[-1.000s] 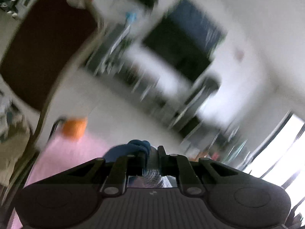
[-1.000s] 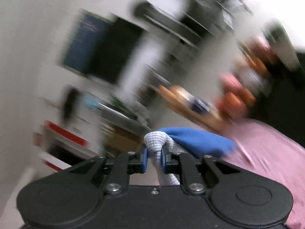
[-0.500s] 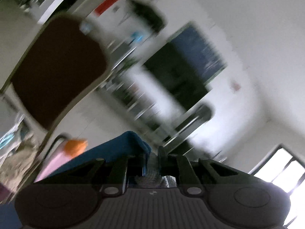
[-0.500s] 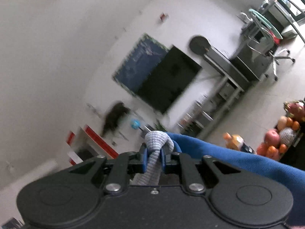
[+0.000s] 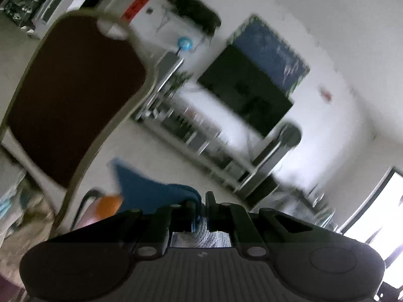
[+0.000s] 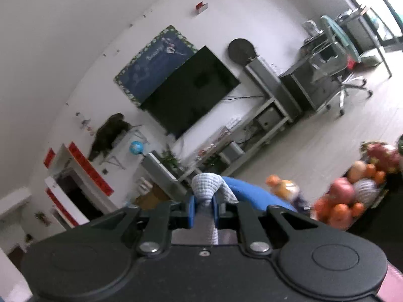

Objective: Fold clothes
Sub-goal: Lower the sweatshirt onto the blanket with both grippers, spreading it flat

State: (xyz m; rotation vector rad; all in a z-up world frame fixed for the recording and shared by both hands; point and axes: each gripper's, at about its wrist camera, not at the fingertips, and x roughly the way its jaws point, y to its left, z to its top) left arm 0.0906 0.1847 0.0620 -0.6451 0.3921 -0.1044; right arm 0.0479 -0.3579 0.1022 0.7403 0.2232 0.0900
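Note:
A blue garment (image 5: 148,191) with a grey ribbed hem is held up in the air between both grippers. My left gripper (image 5: 202,205) is shut on the grey hem, and blue cloth rises to the left of its fingers. My right gripper (image 6: 204,201) is shut on a bunched fold of the grey hem (image 6: 207,183), with the blue garment (image 6: 252,193) trailing off to the right. Both cameras point up at the room, so the rest of the garment hangs out of sight.
A dark red chair back (image 5: 75,93) with a pale frame stands close at the left. A TV (image 6: 191,90) and a low shelf unit (image 6: 252,128) line the far wall. A pile of fruit (image 6: 357,191) sits at right, and a pink surface (image 6: 395,281) shows low right.
Both grippers have swung upward with the garment, from facing the pink surface to facing the far wall. The blue cloth has lifted and flapped to the left of the left gripper.

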